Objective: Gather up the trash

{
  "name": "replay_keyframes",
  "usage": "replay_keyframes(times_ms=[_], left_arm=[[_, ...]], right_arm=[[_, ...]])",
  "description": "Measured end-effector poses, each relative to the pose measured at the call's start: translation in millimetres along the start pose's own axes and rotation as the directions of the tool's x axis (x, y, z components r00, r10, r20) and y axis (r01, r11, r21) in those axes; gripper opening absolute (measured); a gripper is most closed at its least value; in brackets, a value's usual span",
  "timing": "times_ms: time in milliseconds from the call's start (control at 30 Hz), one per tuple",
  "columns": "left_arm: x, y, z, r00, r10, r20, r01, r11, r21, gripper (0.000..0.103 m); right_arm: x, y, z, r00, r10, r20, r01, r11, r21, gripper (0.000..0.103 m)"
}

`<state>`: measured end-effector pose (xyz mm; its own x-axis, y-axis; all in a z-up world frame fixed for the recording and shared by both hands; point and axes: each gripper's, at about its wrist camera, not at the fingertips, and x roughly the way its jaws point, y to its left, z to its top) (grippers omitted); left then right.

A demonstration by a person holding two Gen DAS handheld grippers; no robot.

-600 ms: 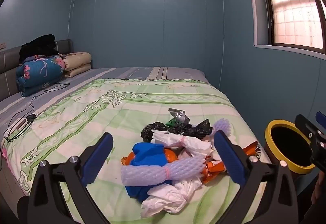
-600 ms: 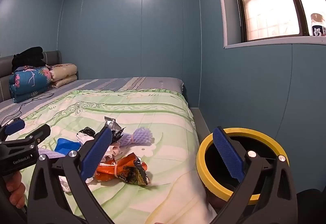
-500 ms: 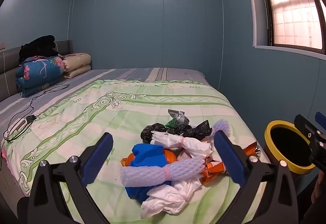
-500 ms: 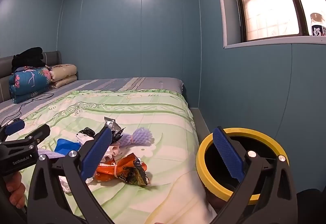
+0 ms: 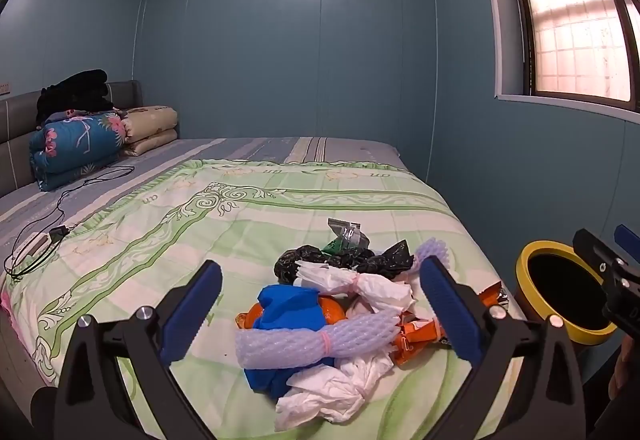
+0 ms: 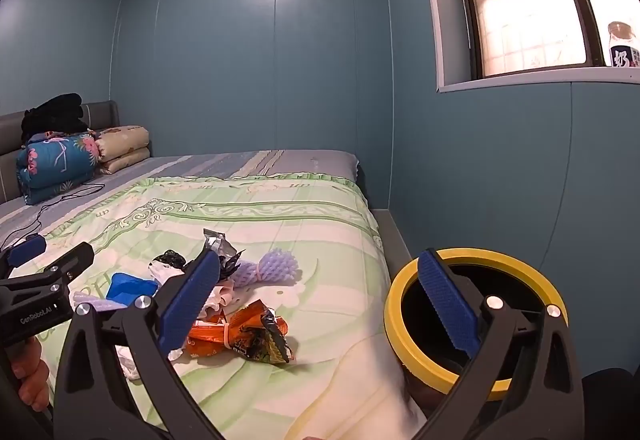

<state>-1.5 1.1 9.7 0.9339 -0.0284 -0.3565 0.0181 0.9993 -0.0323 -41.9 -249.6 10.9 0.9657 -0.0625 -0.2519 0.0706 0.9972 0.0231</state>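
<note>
Both grippers gape empty: left gripper [image 5: 320, 314] over the trash pile [image 5: 340, 304] near the bed [image 5: 240, 216] edge, right gripper [image 6: 326, 304] beside the yellow-rimmed bin [image 6: 476, 324].

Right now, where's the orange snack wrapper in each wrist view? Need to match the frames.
Left wrist: orange snack wrapper sits lower right of centre, mostly hidden behind the left gripper finger and the foam net.
Right wrist: orange snack wrapper lies lower left of centre, in the open near the bed edge.
Shared landmark: yellow-rimmed bin, right of the wrapper in both.
</note>
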Motion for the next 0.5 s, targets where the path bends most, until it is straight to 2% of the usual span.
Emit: replay_keyframes(times_ms=[500], left_arm=[[1.1, 0.4, -2.2, 1.0, -0.007, 0.004, 0.007, 1.0, -0.008, 0.096]], right_arm=[[0.2, 0.1, -0.6, 1.0, 0.0, -0.002, 0.0, 1.0, 0.0, 0.095]])
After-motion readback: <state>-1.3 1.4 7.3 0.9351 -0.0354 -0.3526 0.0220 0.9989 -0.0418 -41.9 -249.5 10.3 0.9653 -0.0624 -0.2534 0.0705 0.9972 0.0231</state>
